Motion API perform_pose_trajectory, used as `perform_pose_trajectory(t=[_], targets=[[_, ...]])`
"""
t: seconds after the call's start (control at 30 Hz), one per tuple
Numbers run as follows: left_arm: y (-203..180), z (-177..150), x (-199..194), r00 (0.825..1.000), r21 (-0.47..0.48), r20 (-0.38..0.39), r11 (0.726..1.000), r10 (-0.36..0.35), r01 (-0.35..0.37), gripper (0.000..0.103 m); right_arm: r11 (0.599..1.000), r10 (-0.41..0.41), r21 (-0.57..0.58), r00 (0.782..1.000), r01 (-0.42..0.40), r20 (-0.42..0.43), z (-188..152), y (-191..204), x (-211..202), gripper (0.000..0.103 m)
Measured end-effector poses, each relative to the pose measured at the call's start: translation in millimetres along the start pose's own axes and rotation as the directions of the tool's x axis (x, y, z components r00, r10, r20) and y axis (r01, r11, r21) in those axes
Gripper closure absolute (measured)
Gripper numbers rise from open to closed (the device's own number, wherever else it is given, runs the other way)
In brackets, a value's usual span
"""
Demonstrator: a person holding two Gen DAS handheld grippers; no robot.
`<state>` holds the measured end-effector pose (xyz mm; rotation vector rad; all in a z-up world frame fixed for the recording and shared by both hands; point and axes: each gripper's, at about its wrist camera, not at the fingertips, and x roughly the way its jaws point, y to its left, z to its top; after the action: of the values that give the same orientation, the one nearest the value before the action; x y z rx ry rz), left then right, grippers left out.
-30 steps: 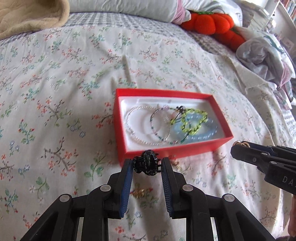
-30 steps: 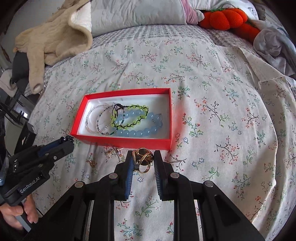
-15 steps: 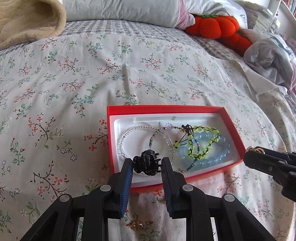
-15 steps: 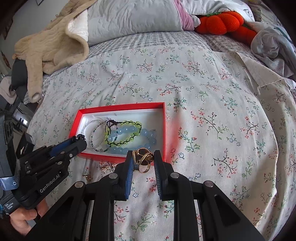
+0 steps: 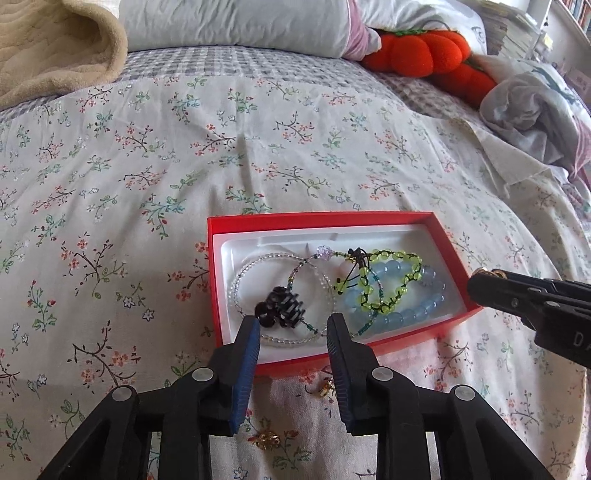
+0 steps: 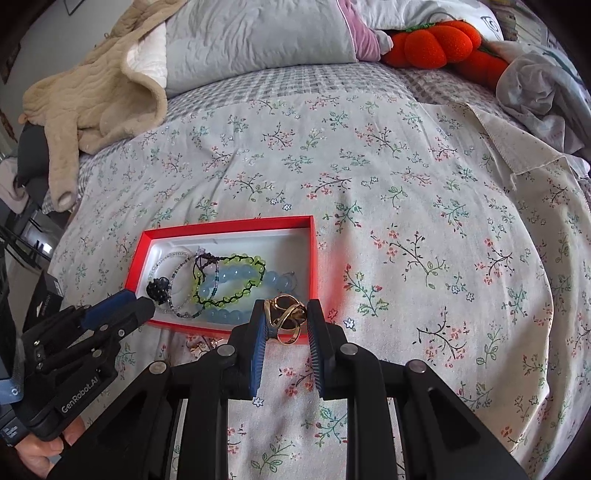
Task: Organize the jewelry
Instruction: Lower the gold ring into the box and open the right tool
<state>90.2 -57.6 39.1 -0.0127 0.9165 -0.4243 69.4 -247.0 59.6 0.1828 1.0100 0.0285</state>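
A red jewelry box (image 5: 450,243) with a white liner lies on the floral bedspread and holds clear, green and blue bead bracelets (image 5: 384,284). My left gripper (image 5: 293,325) is open at the box's near edge. A black hair claw (image 5: 282,308) lies in the box just beyond its fingertips, on the clear bracelet. My right gripper (image 6: 284,319) is shut on gold rings (image 6: 286,317) at the box's near right corner (image 6: 312,258). The claw also shows in the right wrist view (image 6: 159,290).
Small gold pieces (image 5: 267,439) lie on the bedspread in front of the box, between my left fingers. A beige blanket (image 6: 92,92), pillows (image 5: 240,26), an orange plush (image 6: 436,44) and crumpled cloth (image 5: 532,107) lie at the bed's far side.
My left gripper has opened and the black hair claw has dropped from it into the box. Both grippers have moved forward toward the box; the right one still holds the gold rings.
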Motion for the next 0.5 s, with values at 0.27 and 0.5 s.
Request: perform_pose_trajectory(t=[0.27, 0.5], targets=[[1, -3, -12, 1.000, 0.014, -0.004, 0.999, 0.031, -0.030, 0.064, 1.000, 0.004, 0.010, 1.000, -0.004, -0.017, 6, 4, 14, 0.081], [0, -6, -13, 0.999, 0.026, -0.009, 0.999, 0.047, -0.047, 0.061, 1.000, 0.007, 0.016, 1.000, -0.007, -0.026, 8, 7, 23, 0.081]])
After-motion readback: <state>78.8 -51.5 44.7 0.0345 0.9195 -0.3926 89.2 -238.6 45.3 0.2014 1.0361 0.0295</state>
